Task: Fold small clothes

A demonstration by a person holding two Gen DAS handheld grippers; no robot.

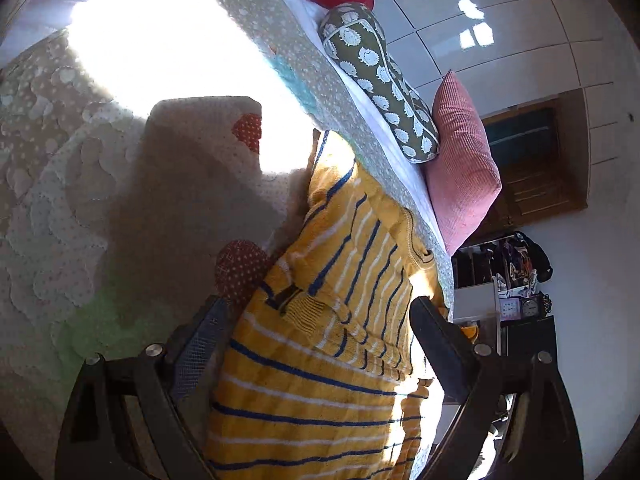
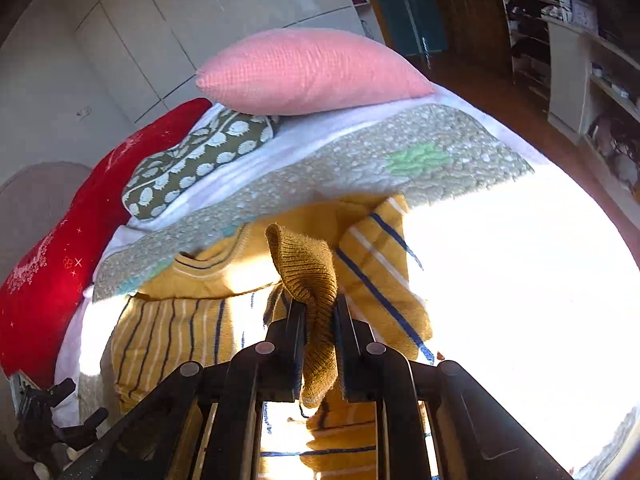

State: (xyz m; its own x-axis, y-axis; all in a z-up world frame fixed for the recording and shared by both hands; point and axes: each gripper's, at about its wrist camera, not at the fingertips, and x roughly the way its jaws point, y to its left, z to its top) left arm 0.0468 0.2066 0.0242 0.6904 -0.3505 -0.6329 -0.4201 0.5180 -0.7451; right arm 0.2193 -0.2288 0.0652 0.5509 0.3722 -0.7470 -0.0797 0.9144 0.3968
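Observation:
A small yellow knit sweater (image 1: 328,320) with blue and white stripes lies on a quilted bedspread (image 1: 60,200). My left gripper (image 1: 320,312) is open, its fingers standing either side of the sweater's body, low over it. In the right wrist view the same sweater (image 2: 172,340) lies spread below. My right gripper (image 2: 318,308) is shut on the sweater's mustard ribbed cuff (image 2: 308,268) and holds the sleeve (image 2: 380,264) lifted off the bed.
A pink cushion (image 2: 308,72), a green hedgehog-print pillow (image 2: 192,164) and a red cushion (image 2: 52,248) lie at the head of the bed. Strong sunlight washes out part of the bedspread (image 2: 500,300). White wardrobes (image 1: 500,32) and shelves (image 2: 580,60) stand beyond.

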